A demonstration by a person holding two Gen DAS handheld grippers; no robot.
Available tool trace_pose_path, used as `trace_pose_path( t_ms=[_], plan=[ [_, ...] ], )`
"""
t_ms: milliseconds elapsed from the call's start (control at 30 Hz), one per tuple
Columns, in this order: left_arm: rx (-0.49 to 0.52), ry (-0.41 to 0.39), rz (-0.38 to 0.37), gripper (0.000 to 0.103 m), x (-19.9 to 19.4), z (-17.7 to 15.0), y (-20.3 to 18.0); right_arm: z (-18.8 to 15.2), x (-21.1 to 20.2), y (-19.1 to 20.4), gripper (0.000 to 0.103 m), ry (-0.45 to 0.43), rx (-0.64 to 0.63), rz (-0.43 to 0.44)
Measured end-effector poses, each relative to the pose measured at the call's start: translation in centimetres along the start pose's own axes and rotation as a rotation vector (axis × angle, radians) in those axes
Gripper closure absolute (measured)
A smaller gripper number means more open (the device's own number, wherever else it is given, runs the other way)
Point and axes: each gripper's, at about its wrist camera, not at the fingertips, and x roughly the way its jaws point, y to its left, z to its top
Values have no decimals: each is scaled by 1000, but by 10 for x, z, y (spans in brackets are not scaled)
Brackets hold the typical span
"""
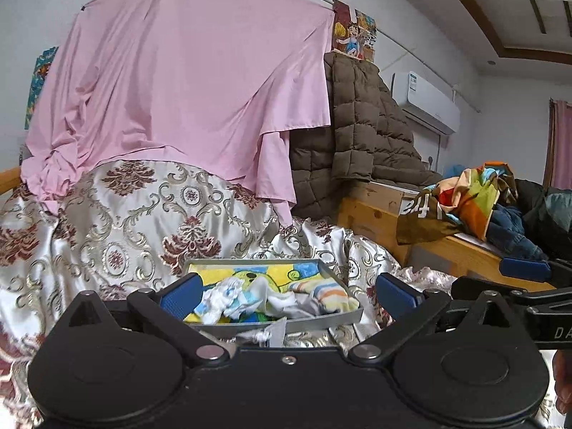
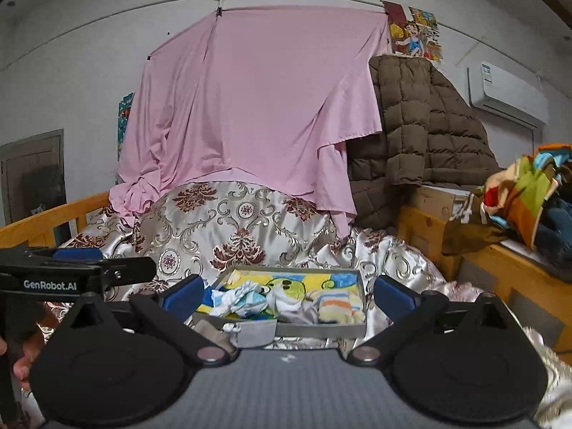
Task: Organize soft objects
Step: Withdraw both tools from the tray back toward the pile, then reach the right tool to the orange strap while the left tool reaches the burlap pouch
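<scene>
On bed: grey tray (image 1: 336,279) w/ crumpled socks (image 1: 250,300); both tools (image 1: 286,291) (image 2: 287,291) wide, empty.

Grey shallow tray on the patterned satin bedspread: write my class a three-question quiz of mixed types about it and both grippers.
1. True or false: the grey shallow tray rests on the patterned satin bedspread.
2. Multiple choice: the striped pastel sock lies (A) inside the tray, (B) on the brown quilted jacket, (C) between the right gripper's fingers.
3. Fill in: both the left gripper and the right gripper have their jaws ____.

Key:
1. True.
2. A; it lies in the tray beside the crumpled white and blue socks.
3. Open; nothing is gripped by either one.
</scene>
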Motion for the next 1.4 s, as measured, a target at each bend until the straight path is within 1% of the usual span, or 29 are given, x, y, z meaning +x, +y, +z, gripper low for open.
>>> trace_pose_path(
  t_ms=[167,267,400,600,767,867,967,1100,1200,1400],
  plan=[
    [6,5,11,1,-23,-17,4,-15,-15,4,0,14,40,1],
    [3,25,-8,1,-33,-28,11,-26,-20,3,0,26,86,1],
    [6,56,-8,1,-45,-45,22,-46,-24,2,0,45,122,-5],
    [40,108,-2,1,-52,-68,33,-72,-25,8,0,47,103,-59],
    [49,155,3,1,-51,-81,40,-86,-21,16,0,78,98,-52],
    [60,180,20,1,-49,-86,42,-95,-17,24,0,103,75,-36],
    [88,209,53,1,-46,-91,44,-102,-14,33,0,126,51,-16],
    [117,256,102,1,-42,-98,47,-112,-6,40,0,180,45,25],
    [99,272,135,1,-39,-100,51,-120,-1,42,0,212,54,48],
    [77,292,171,1,-36,-102,55,-130,7,45,0,262,68,77]
  ],
)
